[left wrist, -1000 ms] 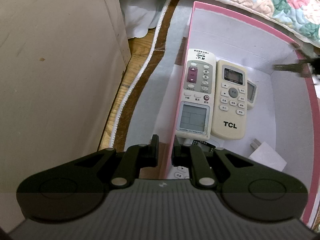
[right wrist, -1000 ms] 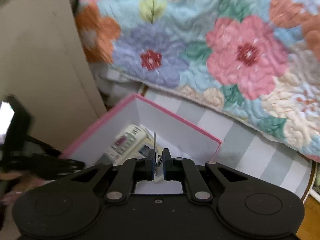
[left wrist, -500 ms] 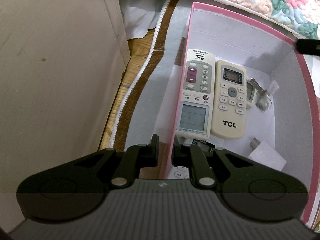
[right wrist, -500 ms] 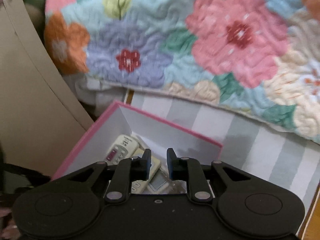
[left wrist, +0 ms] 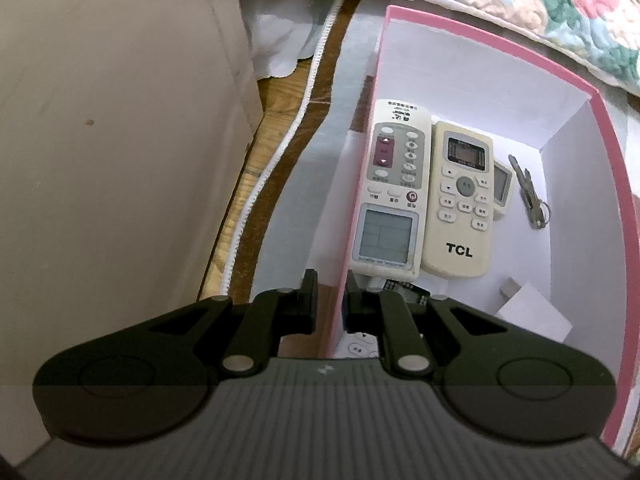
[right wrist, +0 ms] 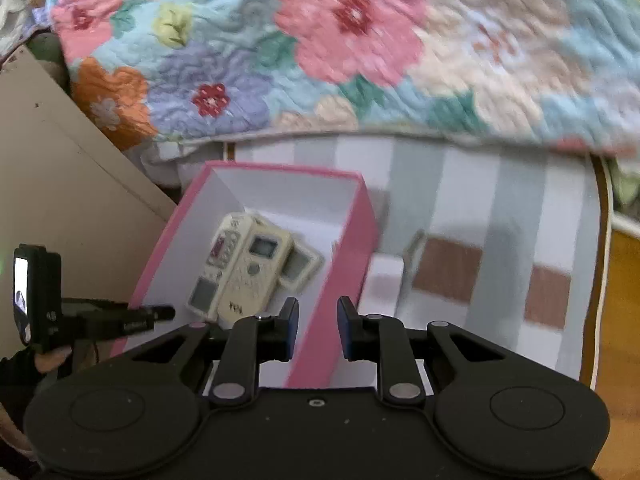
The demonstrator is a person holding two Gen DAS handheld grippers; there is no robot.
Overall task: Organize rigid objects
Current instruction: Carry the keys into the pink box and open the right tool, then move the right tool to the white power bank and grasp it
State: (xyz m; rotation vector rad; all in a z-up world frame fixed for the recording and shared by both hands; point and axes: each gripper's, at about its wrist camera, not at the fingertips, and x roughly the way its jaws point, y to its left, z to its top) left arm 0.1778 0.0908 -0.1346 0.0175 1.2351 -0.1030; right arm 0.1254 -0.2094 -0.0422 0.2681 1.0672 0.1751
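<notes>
A pink box [left wrist: 608, 184] with a white inside holds a white remote [left wrist: 390, 192], a cream TCL remote [left wrist: 462, 200], a small remote [left wrist: 502, 184] tucked under it, a bunch of keys [left wrist: 530, 196] and a white charger [left wrist: 534, 314]. My left gripper [left wrist: 330, 300] is shut on the box's left wall [left wrist: 360, 184], one finger on each side. My right gripper [right wrist: 317, 330] is open and empty above the box's right wall [right wrist: 340, 280]. The box [right wrist: 168, 240] and remotes [right wrist: 244, 268] also show in the right wrist view, where the left gripper shows at the left edge.
A beige board [left wrist: 112, 140] stands to the left of the box. A floral quilt [right wrist: 340, 48] lies behind it. A striped cloth [right wrist: 500, 208] on the right carries a white block [right wrist: 382, 280] and two brown pieces [right wrist: 448, 268]. Wooden floor [left wrist: 272, 120] shows at the cloth's edge.
My right gripper opened and let the keys go; they now lie in the box by the small remote. The right gripper then moved back and to the right. My left gripper has not moved.
</notes>
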